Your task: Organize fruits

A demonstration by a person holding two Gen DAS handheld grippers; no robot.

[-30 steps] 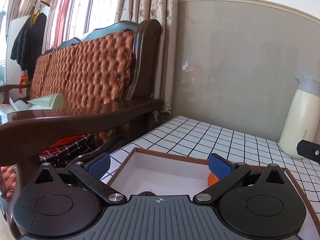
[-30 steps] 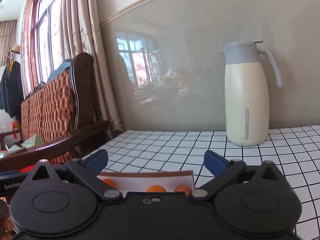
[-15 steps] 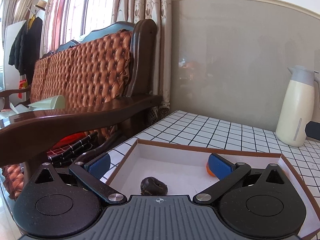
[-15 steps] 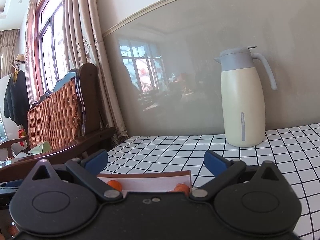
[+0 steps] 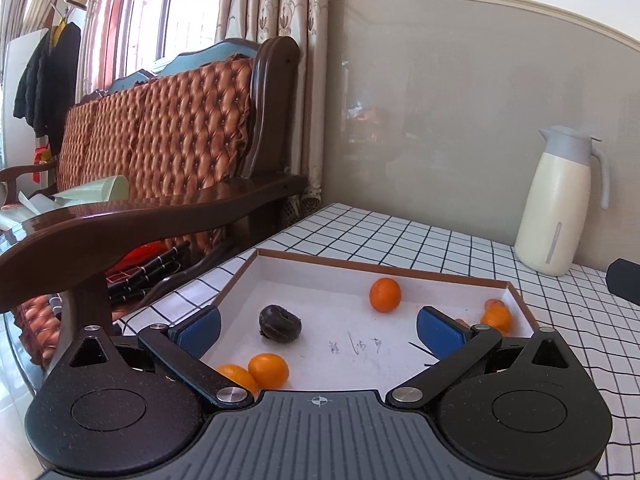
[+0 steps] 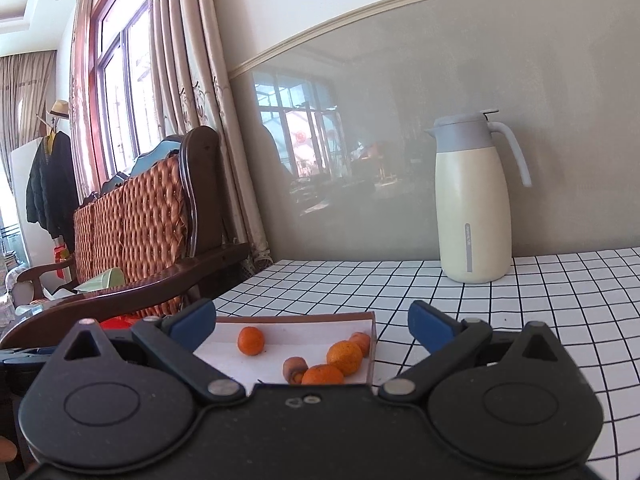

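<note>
A shallow white tray with a brown rim (image 5: 384, 270) (image 6: 374, 334) lies on the checked tablecloth. In the left wrist view it holds a dark chocolate doughnut (image 5: 280, 323), one orange (image 5: 385, 294) toward the back, two oranges (image 5: 268, 370) at the near edge and another orange (image 5: 496, 317) at the right wall. In the right wrist view I see oranges (image 6: 251, 341) (image 6: 345, 357) and small sausage-like pieces (image 6: 295, 367). My left gripper (image 5: 320, 334) hangs open over the tray's near side, holding nothing. My right gripper (image 6: 312, 322) is open above the tray's right end.
A cream thermos jug (image 5: 560, 204) (image 6: 474, 200) stands at the back of the table by the grey wall. A wooden sofa with quilted brown cushions (image 5: 160, 128) flanks the table's left edge. The right gripper's body (image 5: 624, 280) shows at the right edge.
Both grippers have risen and tipped downward, bringing the tray's contents into view: first the doughnut, now several oranges. Both have stayed open.
</note>
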